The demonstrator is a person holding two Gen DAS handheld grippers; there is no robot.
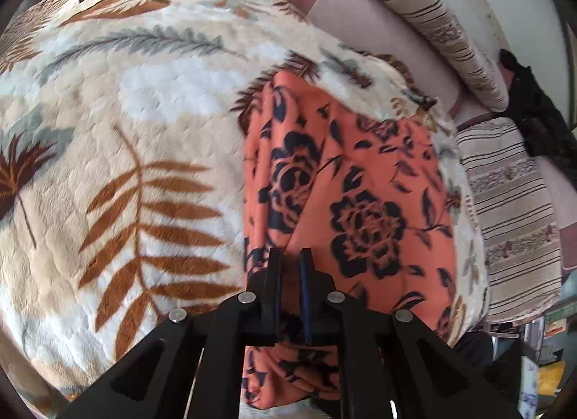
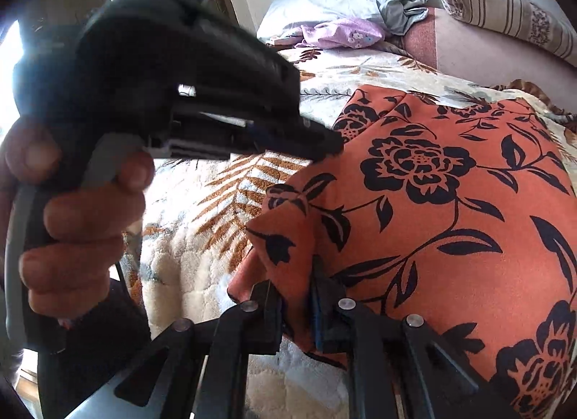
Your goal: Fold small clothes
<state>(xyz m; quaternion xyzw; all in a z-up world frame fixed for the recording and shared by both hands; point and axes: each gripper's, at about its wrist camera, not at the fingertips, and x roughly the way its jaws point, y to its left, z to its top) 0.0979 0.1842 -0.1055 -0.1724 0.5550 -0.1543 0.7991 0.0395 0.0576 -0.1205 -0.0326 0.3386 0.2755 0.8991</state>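
One orange garment (image 1: 360, 184) with black roses lies draped on the leaf-patterned blanket (image 1: 126, 112) covering the bed, and both grippers are on it. The left gripper (image 1: 290, 260) has its two fingers nearly together with a fold of the orange cloth pinched between them, at the garment's near edge. The right gripper (image 2: 294, 282) bites a bunched corner of the same garment, fingers closed down on the fabric. In the right wrist view the left gripper (image 2: 324, 141) reaches the garment's far edge, the person's hand (image 2: 79, 209) wrapped round its handle. Beyond the garment: two striped cushions (image 1: 432, 22), one lilac cloth (image 2: 342, 34), one grey cloth (image 2: 400, 0).
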